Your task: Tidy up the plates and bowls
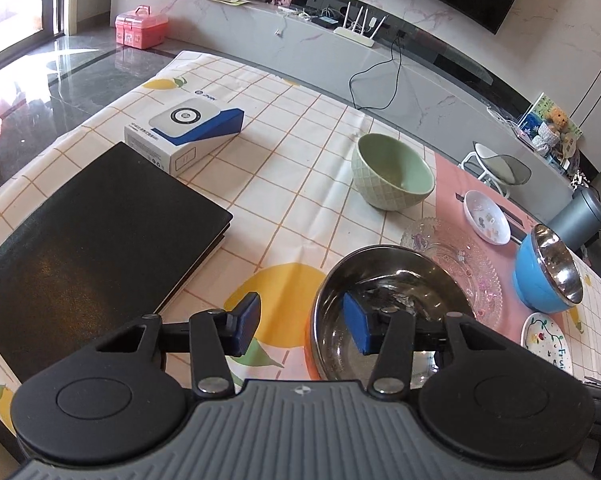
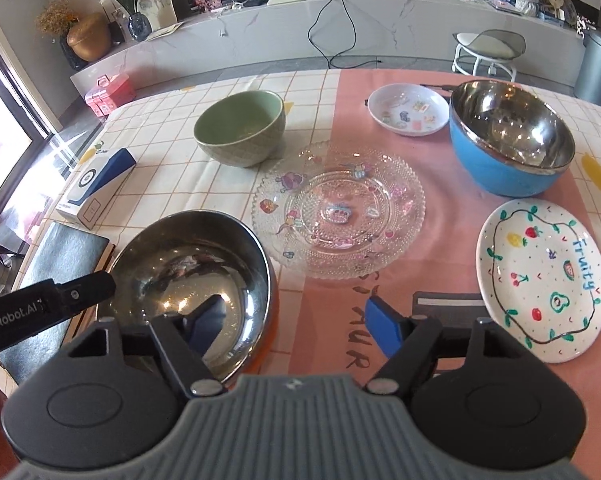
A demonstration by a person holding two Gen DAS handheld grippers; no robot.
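Observation:
A steel bowl [image 1: 400, 280] [image 2: 188, 264] with an orange outside stands at the near edge of the table. My left gripper [image 1: 302, 324] is open astride its left rim, one pad inside and one outside. My right gripper [image 2: 296, 324] is open astride its right rim in the same way. Neither pair of pads touches the rim. Behind it lie a clear glass plate [image 2: 340, 208], a green bowl [image 2: 240, 128], a blue steel-lined bowl [image 2: 508, 140], a small white sticker dish [image 2: 408, 110] and a white fruit-painted plate [image 2: 540, 276].
A black notebook [image 1: 92, 248] and a white-and-blue box [image 1: 184, 132] lie left of the steel bowl. A finger of the left gripper [image 2: 88, 286] reaches in over the bowl's left rim. A stool [image 2: 486, 50] and a grey bin [image 2: 598, 68] stand beyond the table.

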